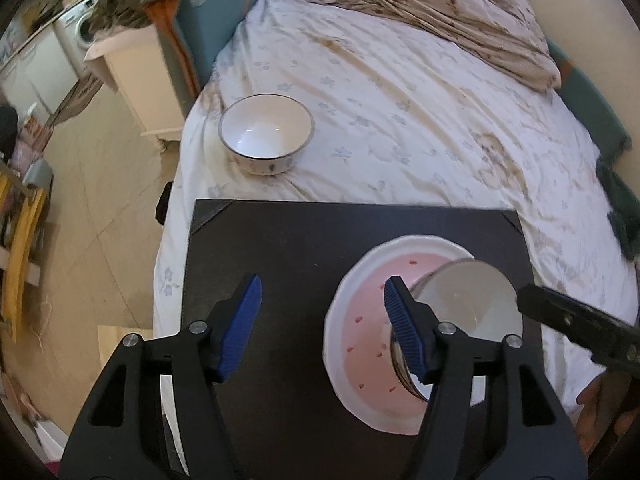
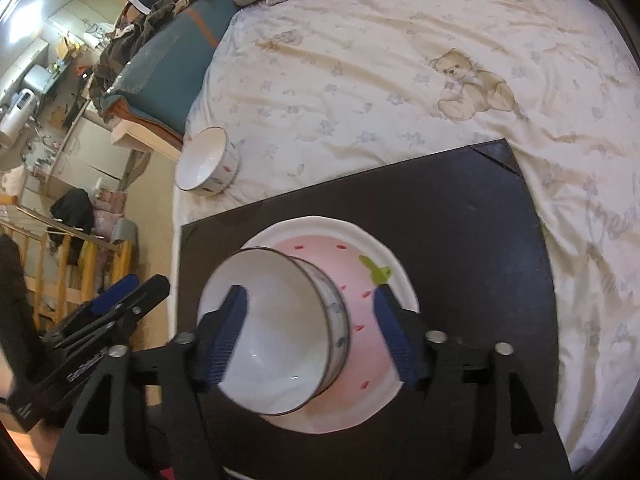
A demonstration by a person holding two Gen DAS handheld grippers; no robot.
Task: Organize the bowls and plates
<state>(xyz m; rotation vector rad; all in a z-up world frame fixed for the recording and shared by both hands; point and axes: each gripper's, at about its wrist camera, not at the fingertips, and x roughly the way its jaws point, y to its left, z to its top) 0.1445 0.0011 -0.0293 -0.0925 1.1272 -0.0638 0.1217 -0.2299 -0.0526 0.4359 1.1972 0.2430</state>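
Note:
A pink plate point(image 1: 362, 320) point(image 2: 368, 276) with a white rim and red specks lies on a black board point(image 1: 280, 240) point(image 2: 460, 220) on the bed. A white bowl point(image 1: 468, 300) point(image 2: 280, 332) with a dark rim stands on the plate. My right gripper point(image 2: 310, 300) is open around the bowl's right wall: one pad hangs over the inside, the other stands clear outside it. My left gripper point(image 1: 322, 300) point(image 2: 140, 286) is open and holds nothing; it hovers over the board at the plate's left edge. A second white bowl point(image 1: 266, 134) point(image 2: 206, 162) sits on the sheet beyond the board.
The bed point(image 1: 400, 100) carries a rumpled blanket point(image 1: 440, 4) at its far end. Its left edge drops to the floor point(image 1: 100, 208), where a white cabinet point(image 1: 136, 76) stands. A wooden rack point(image 2: 72, 264) is low on the left.

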